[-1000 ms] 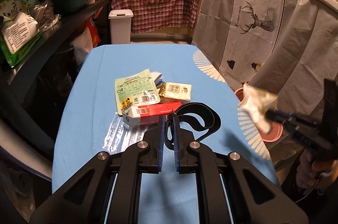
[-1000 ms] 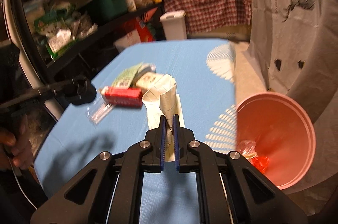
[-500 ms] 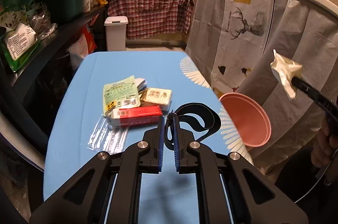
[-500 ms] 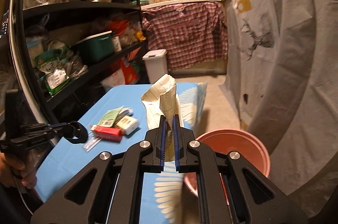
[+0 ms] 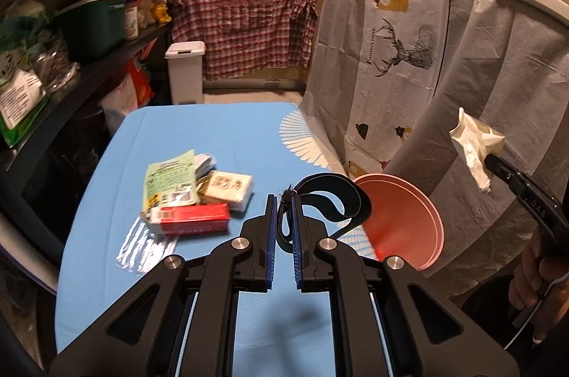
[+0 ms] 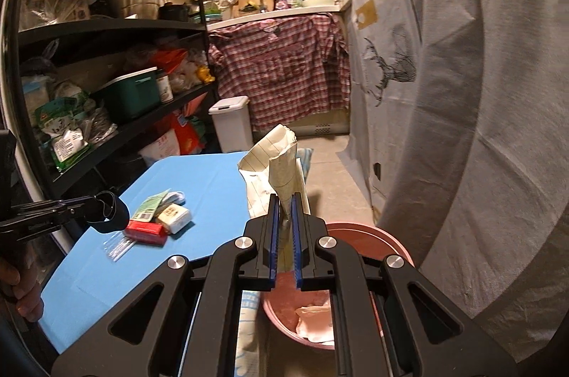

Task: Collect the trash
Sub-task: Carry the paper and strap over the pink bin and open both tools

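Cluttered kitchen storage space with dark shelving on the left, a plaid shirt (image 5: pixel 245 21) hanging at the back, and grey cloth printed with a deer draped along the right. A table under a blue cloth (image 5: pixel 213 135) fills the middle.

On the cloth lies a small heap of trash: a green packet (image 5: pixel 170 178), a pale wrapped block (image 5: pixel 230 186), a red box (image 5: pixel 190 219) and a clear plastic wrapper (image 5: pixel 145 245) just in front of the box.

The left gripper (image 5: pixel 284 217) is raised above the near part of the table, its blue-padded fingers (image 5: pixel 271 227) pinched narrowly on a looped black strap (image 5: pixel 334 195).

The right gripper (image 6: pixel 284 224) is held beyond the table's right edge, above a pink basin (image 6: pixel 359 234) that stands beside the table. Its fingers are closed tight on a crumpled sheet of lined paper (image 6: pixel 277 163), which sticks up from between them. Some pale crumpled trash already lies inside the basin.

A bare hand (image 5: pixel 533 274) holds the right gripper's handle.
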The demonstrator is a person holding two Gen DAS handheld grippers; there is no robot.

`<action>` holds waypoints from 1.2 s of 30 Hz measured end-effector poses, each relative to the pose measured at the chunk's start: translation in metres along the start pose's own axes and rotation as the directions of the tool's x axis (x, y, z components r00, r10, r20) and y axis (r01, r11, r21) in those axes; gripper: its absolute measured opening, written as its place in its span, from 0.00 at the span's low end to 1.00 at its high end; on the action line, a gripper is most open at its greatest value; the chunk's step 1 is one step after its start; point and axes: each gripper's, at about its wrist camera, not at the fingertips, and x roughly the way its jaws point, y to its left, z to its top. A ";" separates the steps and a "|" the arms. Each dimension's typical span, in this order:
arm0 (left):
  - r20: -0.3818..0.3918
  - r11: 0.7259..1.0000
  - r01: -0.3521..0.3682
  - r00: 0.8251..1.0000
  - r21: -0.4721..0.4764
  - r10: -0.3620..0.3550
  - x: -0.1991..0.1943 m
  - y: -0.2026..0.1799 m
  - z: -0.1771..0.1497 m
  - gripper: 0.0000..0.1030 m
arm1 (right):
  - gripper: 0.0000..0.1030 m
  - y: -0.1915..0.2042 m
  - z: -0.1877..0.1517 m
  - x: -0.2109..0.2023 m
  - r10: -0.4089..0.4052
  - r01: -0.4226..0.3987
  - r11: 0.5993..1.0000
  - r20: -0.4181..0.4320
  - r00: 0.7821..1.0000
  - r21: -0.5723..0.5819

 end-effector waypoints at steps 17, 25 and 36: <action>-0.028 0.995 0.054 0.998 0.087 -0.052 0.037 -0.067 0.018 0.08 | 0.07 -0.021 -0.005 0.006 -0.103 0.102 0.994 0.024 0.994 0.023; -0.043 0.991 0.085 0.996 0.106 -0.081 0.056 -0.089 0.026 0.08 | 0.07 -0.036 -0.004 0.008 -0.154 0.152 0.986 0.026 0.988 0.067; -0.069 0.984 0.131 0.990 0.121 -0.123 0.085 -0.115 0.029 0.08 | 0.07 -0.059 -0.008 0.019 -0.192 0.193 0.972 -0.019 0.981 0.131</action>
